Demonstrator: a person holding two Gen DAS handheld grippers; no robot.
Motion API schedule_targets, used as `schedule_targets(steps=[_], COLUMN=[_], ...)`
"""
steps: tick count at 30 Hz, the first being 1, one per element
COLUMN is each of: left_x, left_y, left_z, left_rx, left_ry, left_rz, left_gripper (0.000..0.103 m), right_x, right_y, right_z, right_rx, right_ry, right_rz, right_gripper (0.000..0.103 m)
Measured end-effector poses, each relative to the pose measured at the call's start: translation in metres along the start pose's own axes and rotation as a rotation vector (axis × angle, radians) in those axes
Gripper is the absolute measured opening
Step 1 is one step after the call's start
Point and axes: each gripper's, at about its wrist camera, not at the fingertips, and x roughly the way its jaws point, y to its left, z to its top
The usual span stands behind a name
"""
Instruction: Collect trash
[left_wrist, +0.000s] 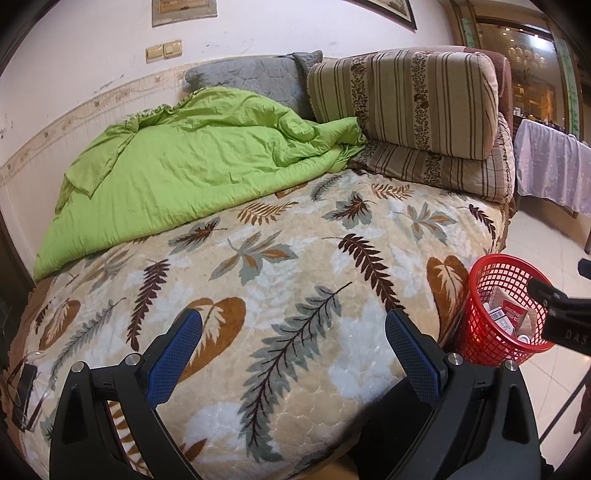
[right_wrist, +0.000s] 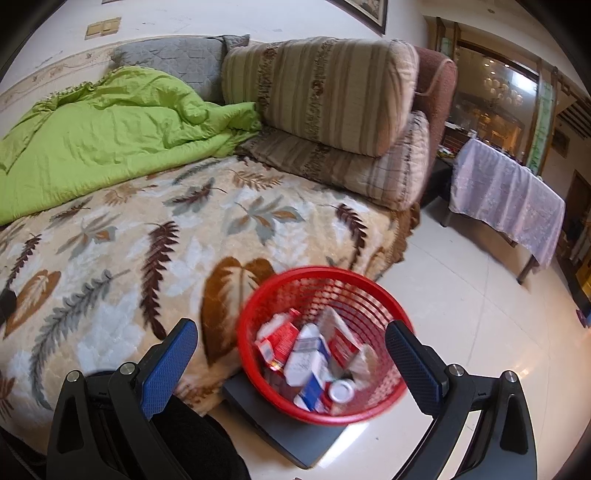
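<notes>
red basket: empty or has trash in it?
Has trash. The red basket stands upright on the floor beside the bed, holding cartons and a round lid, roughly half full.

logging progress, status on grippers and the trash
Left gripper open, empty, over leaf-print blanket. Right gripper open above red mesh plastic basket holding cartons. Nothing blocking.

Motion blur smears the red mesh basket (right_wrist: 321, 343) and the cartons inside it, leaving their print unreadable; beneath the basket, a dark flat slab (right_wrist: 295, 435) is mostly covered, and left of the basket both gripper bodies are cut by the lower edge.
</notes>
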Motion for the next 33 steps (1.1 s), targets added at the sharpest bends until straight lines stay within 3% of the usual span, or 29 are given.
schedule_targets(steps=[4, 7, 13, 17, 20, 22, 25, 27, 29, 33], left_x=[0.011, 0.026, 0.081, 0.102, 0.119, 0.131, 0.139, 0.146, 0.154, 0.156], left_y=[0.020, 0.056, 0.151, 0.196, 0.220, 0.227, 0.234, 0.237, 0.235, 0.235], left_z=[0.000, 0.002, -0.017, -0.042, -0.057, -0.063, -0.058, -0.058, -0.059, -0.060], left_rx=[-0.036, -0.106, -0.239, -0.344, -0.425, -0.473, -0.503, -0.501, -0.487, -0.488], left_ry=[0.030, 0.079, 0.317, 0.412, 0.470, 0.499, 0.473, 0.453, 0.463, 0.421], left_rz=[0.033, 0.100, 0.394, 0.415, 0.376, 0.310, 0.299, 0.282, 0.280, 0.308], left_gripper=[0.099, 0.099, 0.099, 0.099, 0.099, 0.099, 0.099, 0.100, 0.103, 0.103], right_x=[0.020, 0.045, 0.101, 0.126, 0.139, 0.149, 0.167, 0.183, 0.180, 0.181], right_y=[0.025, 0.061, 0.174, 0.254, 0.299, 0.323, 0.344, 0.353, 0.347, 0.346], right_z=[0.030, 0.053, 0.067, 0.060, 0.060, 0.063, 0.065, 0.061, 0.060, 0.060], right_rx=[-0.034, -0.077, -0.211, -0.325, -0.353, -0.361, -0.348, -0.348, -0.300, -0.304], right_ry=[0.022, 0.075, 0.248, 0.288, 0.258, 0.234, 0.227, 0.277, 0.228, 0.221], right_rz=[0.075, 0.150, 0.306, 0.348, 0.372, 0.383, 0.402, 0.398, 0.428, 0.428], right_gripper=[0.103, 0.103, 0.103, 0.103, 0.103, 0.103, 0.103, 0.103, 0.103, 0.103])
